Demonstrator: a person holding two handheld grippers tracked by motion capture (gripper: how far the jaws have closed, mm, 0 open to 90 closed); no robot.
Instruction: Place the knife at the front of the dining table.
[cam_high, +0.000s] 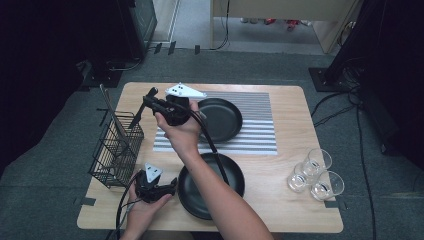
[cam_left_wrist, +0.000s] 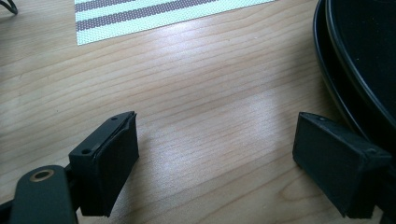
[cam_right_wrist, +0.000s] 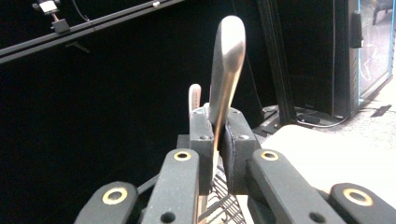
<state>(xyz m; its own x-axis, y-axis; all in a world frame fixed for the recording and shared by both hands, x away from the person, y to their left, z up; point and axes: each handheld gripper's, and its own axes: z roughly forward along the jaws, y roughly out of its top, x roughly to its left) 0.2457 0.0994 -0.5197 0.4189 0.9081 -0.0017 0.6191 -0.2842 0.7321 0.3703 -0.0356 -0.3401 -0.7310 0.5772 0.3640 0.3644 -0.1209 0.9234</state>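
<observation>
Basket (cam_high: 116, 150) at the table's left edge holds upright cutlery, and the right gripper (cam_high: 150, 101), arm stretched across above it, pinches a metal utensil handle (cam_right_wrist: 225, 70) tight. Left gripper (cam_left_wrist: 215, 158) rests low, jaws wide, beside the near black plate (cam_high: 192, 192).

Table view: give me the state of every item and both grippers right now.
left gripper: open, nothing between its jaws, low over bare wood.
right gripper: shut on the metal utensil handle.
wire basket: upright, holding utensils.
near black plate: flat, empty.
far black plate: flat on the striped mat, empty.
three glasses: upright, empty.
</observation>
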